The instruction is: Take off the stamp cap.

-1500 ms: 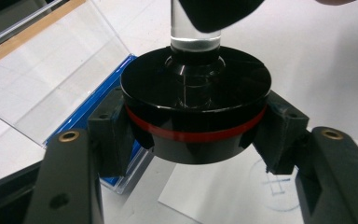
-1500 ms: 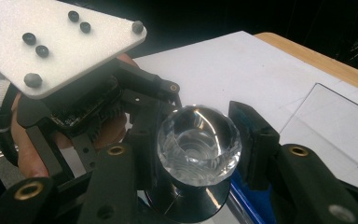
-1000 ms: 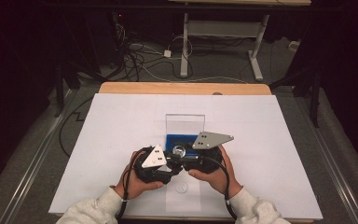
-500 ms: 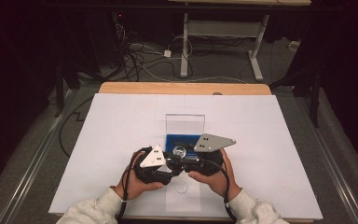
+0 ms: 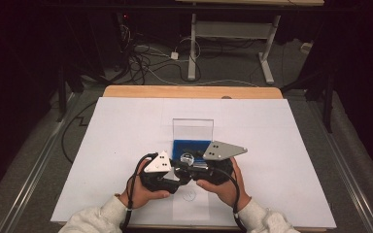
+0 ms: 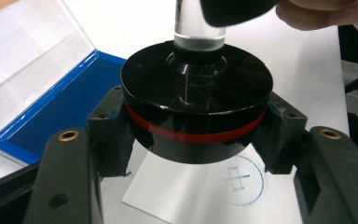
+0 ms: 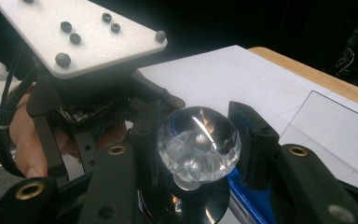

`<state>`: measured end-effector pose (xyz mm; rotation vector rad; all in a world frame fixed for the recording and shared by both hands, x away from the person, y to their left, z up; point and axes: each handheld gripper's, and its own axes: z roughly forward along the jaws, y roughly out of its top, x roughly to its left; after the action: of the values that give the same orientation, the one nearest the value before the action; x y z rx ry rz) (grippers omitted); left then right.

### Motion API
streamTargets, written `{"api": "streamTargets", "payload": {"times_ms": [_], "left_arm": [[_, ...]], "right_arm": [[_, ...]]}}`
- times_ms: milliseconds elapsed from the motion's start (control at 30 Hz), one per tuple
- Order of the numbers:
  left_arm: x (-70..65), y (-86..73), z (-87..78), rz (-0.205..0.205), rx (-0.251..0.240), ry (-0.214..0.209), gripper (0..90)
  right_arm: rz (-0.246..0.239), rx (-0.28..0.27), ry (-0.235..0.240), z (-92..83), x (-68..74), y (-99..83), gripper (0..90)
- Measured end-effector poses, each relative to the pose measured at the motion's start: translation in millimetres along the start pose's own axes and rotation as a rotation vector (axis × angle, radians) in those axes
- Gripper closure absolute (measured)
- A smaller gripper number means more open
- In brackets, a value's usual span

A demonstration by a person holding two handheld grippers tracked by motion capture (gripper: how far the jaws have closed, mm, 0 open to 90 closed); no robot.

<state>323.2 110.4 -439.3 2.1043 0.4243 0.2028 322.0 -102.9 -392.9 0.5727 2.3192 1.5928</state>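
Observation:
A round stamp with a black base and red band [image 6: 196, 107] and a clear faceted knob [image 7: 198, 144] hangs just above the table. My left gripper [image 6: 196, 135] is shut on the black base from both sides. My right gripper [image 7: 198, 140] is shut on the clear knob. In the high view both grippers, left [image 5: 172, 172] and right [image 5: 196, 164], meet at the stamp [image 5: 187, 158] near the table's front middle. Under the stamp lies a slip of paper [image 6: 186, 196] bearing a round blue print [image 6: 240, 179].
A blue ink pad [image 5: 184, 145] sits just behind the stamp in a clear case whose lid [image 5: 193, 128] stands open. A white sheet [image 5: 116, 136] covers the table. Cables and a desk frame [image 5: 233, 34] lie on the floor beyond the far edge.

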Motion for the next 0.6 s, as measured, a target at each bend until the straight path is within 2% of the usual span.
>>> {"api": "streamTargets", "payload": {"times_ms": [67, 133, 200, 233, 333, 600], "left_arm": [[-1.3, 0.3, 0.6, 0.019, 0.011, 0.016, 37.0], [-3.9, 1.2, -1.1, 0.061, 0.026, 0.047, 37.0], [-7.0, 2.7, -3.6, 0.115, 0.038, 0.1, 37.0], [-7.8, 3.0, -4.0, 0.128, 0.043, 0.109, 37.1], [-9.6, 3.7, -3.8, 0.154, 0.064, 0.125, 37.0], [-10.0, 3.2, -4.0, 0.181, 0.084, 0.134, 37.0]], "right_arm": [[-0.001, 0.001, 0.0, -0.1, 0.1, -0.4, 57.1], [0.003, 0.004, 0.006, -0.6, -0.2, -1.2, 57.1], [0.025, 0.0, 0.029, -2.4, -3.2, -1.9, 57.1], [0.029, -0.002, 0.036, -3.5, -4.1, -2.3, 57.1], [0.041, 0.005, 0.051, -4.4, -5.7, -3.4, 57.1], [0.076, 0.016, 0.082, -3.6, -11.0, -6.8, 57.1]]}}
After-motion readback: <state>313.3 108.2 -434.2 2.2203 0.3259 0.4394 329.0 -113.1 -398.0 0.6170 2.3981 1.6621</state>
